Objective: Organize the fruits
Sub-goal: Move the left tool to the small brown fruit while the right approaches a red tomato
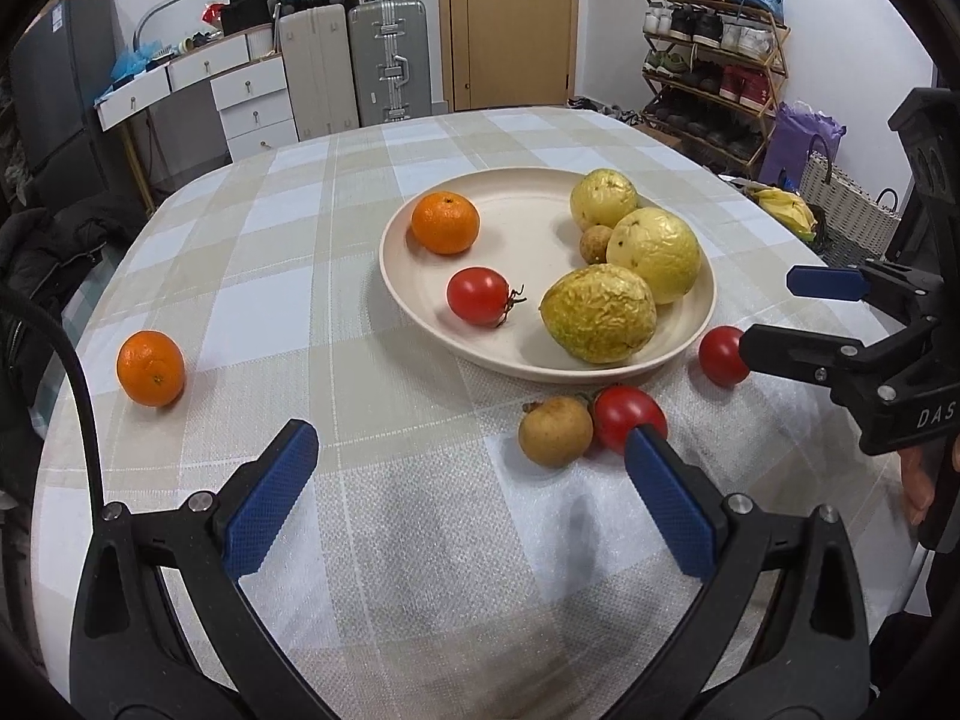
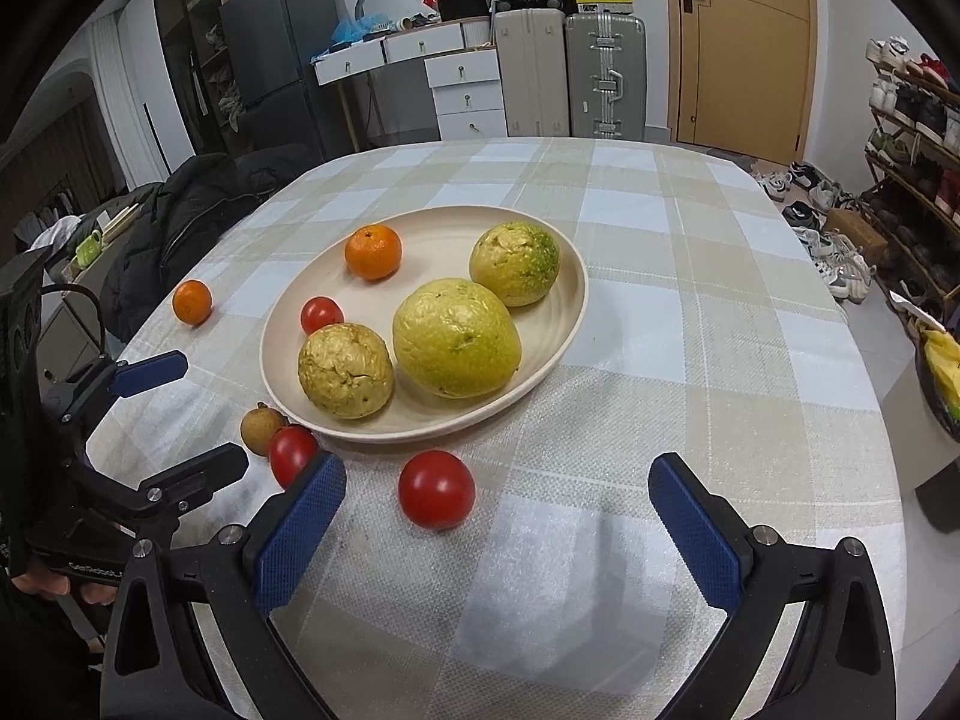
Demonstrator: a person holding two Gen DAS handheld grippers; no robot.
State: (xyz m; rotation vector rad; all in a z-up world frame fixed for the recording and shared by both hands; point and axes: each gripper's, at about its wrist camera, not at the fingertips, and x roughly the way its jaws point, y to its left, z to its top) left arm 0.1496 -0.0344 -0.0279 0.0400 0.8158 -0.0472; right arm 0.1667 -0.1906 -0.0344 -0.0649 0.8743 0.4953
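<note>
Left claw (image 1: 471, 495) wide apart, empty; right claw (image 2: 498, 531) likewise, seemingly touching nothing.

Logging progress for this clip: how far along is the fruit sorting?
Partly done. The plate already holds an orange, a tomato, three yellow-green fruits and a small brown fruit. Nothing is in hand: the left gripper and right gripper are both open. Still on the tablecloth: one orange, two tomatoes and a brown fruit.
</note>
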